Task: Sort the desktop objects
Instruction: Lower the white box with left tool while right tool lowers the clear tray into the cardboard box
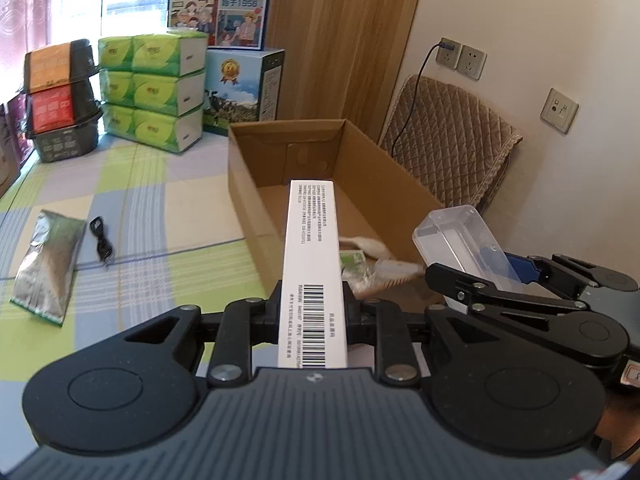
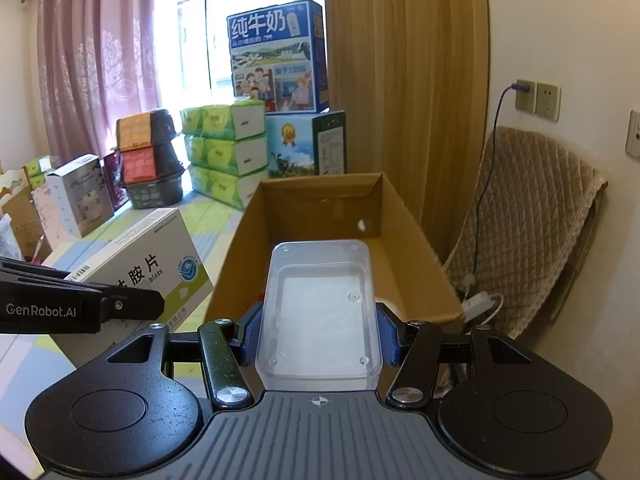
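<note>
My left gripper (image 1: 314,312) is shut on a white medicine box (image 1: 310,256), held edge-up with its barcode toward the camera and its far end over the open cardboard box (image 1: 248,184). The same medicine box (image 2: 148,264) shows at the left of the right wrist view, with the left gripper's black arm in front of it. My right gripper (image 2: 318,330) is shut on a clear plastic container (image 2: 320,304), held just before the cardboard box (image 2: 228,280). The clear container (image 1: 460,240) also appears at the right of the left wrist view.
A silver-green foil pouch (image 1: 48,264) and a coiled black cable (image 1: 102,242) lie on the checked tablecloth to the left. Green tissue packs (image 1: 152,88), milk cartons (image 1: 240,88) and stacked bowls (image 1: 60,100) line the back. A quilted chair (image 1: 448,152) stands right of the box.
</note>
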Demonstrator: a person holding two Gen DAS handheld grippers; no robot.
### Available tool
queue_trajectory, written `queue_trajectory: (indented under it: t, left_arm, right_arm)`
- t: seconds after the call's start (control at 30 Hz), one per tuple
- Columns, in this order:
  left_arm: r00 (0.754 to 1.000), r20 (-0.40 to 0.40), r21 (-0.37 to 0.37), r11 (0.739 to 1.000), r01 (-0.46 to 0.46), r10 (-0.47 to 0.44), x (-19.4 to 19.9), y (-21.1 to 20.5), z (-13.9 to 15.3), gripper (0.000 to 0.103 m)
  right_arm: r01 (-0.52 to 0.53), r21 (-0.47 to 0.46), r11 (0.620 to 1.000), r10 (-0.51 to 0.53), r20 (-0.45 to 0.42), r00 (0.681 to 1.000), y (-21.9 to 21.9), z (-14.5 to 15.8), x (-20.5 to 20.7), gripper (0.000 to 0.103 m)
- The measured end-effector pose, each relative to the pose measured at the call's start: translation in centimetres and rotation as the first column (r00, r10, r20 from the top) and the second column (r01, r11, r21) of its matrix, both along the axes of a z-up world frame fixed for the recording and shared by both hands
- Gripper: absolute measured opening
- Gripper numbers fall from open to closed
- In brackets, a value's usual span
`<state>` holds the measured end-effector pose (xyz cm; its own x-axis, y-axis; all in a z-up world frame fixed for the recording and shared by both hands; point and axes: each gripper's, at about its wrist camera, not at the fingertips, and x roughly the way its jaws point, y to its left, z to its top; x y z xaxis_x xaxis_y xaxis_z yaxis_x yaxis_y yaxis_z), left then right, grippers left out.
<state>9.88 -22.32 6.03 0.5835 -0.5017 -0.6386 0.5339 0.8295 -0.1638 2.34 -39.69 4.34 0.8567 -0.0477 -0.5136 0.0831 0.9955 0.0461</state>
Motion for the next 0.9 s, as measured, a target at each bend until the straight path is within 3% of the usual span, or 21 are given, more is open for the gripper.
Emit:
queue_trajectory:
  t: [0.27, 0.9]
  left_arm:
    - [1.000, -0.016, -0.010, 1.000, 0.015, -0.015, 2.4, -2.8, 0.4, 0.020]
    - [0.999, -0.033, 0.008, 1.000, 0.024, -0.024, 6.9, -7.2, -0.6, 0.020]
  right_arm:
    - [0.012, -0.009, 1.000, -0.012, 0.014, 1.000, -2.3, 0.9, 2.9, 0.054]
    - [0.019, -0.001, 1.000, -0.019, -0.030, 0.999, -5.4, -0.3, 7.8, 0.054]
